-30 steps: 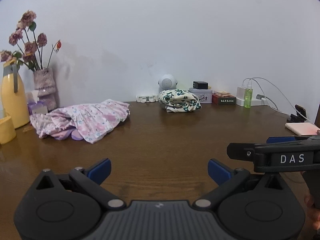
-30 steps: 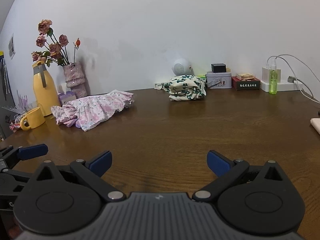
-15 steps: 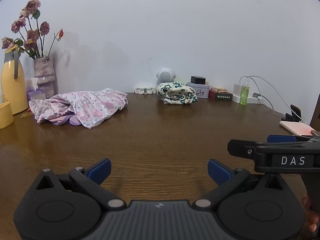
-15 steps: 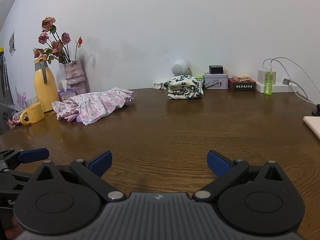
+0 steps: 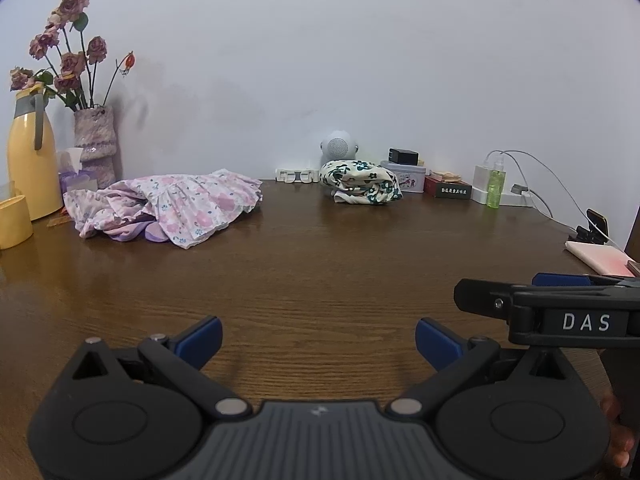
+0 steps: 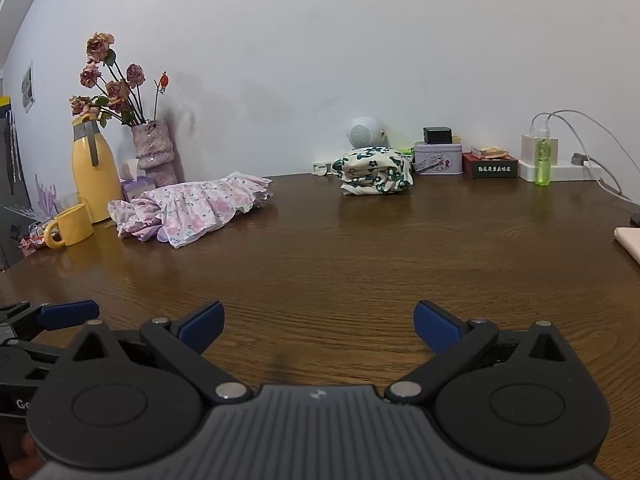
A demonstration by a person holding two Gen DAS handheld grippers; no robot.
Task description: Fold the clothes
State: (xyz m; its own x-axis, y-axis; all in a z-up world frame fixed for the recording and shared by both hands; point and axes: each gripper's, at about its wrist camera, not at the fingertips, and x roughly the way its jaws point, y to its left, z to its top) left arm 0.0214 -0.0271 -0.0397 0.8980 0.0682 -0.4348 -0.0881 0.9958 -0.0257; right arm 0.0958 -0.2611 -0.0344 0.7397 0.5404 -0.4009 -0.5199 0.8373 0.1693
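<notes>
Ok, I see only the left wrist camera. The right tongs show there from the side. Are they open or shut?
Observer: Open. In the right wrist view the right tongs stand wide apart, with nothing between them, above the bare table.
Operator: Thank you. The yellow mug is cut off by the edge of my picture. Where is its handle?
Observer: The handle is on the mug's left front side, turned away from the pink dress.
Operator: Does anything lie left of the mug?
Observer: Yes, a small red thing lies there, too blurred to name.
</notes>
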